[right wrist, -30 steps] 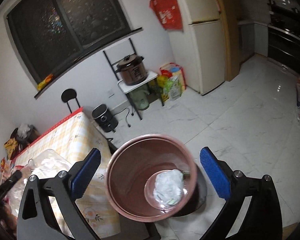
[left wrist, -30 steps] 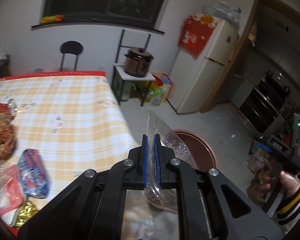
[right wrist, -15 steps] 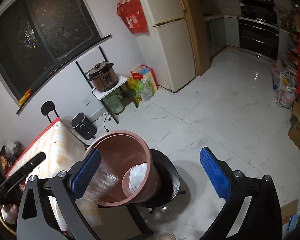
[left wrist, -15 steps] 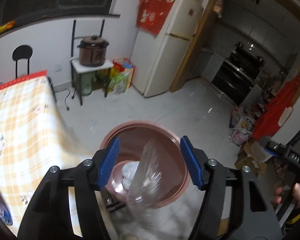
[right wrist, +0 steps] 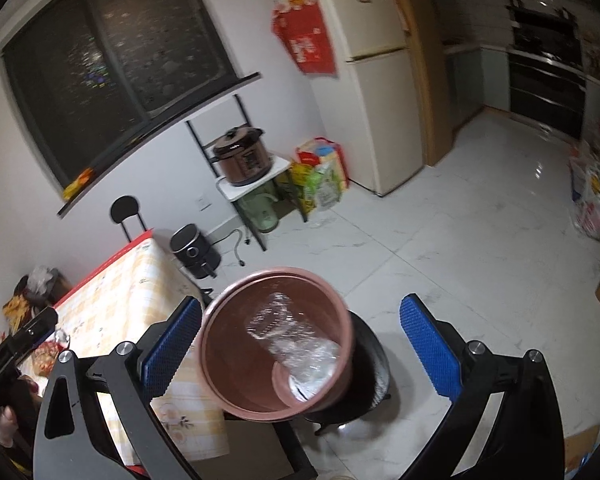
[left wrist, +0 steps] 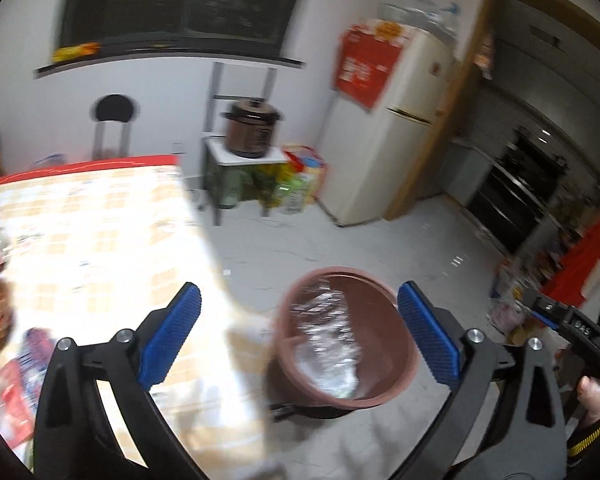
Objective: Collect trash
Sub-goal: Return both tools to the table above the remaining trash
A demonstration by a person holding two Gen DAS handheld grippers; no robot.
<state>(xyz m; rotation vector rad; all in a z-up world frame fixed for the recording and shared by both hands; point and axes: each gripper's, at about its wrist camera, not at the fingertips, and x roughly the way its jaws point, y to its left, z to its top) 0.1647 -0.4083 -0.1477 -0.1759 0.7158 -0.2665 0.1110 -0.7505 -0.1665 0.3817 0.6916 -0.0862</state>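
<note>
One brown-pink bin (right wrist: 276,344) stands tilted on one black round stool (right wrist: 370,376) beside the table (left wrist: 100,240), which wears a yellow checked cloth. Inside the bin lies one crumpled clear plastic bag (right wrist: 296,344), reaching from the inner wall down to the bottom; the left wrist view shows the same bag (left wrist: 328,340) in the bin (left wrist: 340,340), free of any pad.

Two grippers are in play. The left gripper (left wrist: 300,336) has just been opening; its blue pads now stand wide apart above the table edge and the bin, with nothing between them. The right gripper (right wrist: 300,344) also stands wide, its two pads to either side of the bin in the picture without pressing on it, and it holds nothing.

On the table's near left corner lie several snack wrappers (left wrist: 4,360), too blurred to count.

Farther off stand one fridge (right wrist: 376,92), one brown cooker (right wrist: 242,156) on a small rack, one black chair (right wrist: 126,216), and one black air fryer (right wrist: 194,250) on the floor.
</note>
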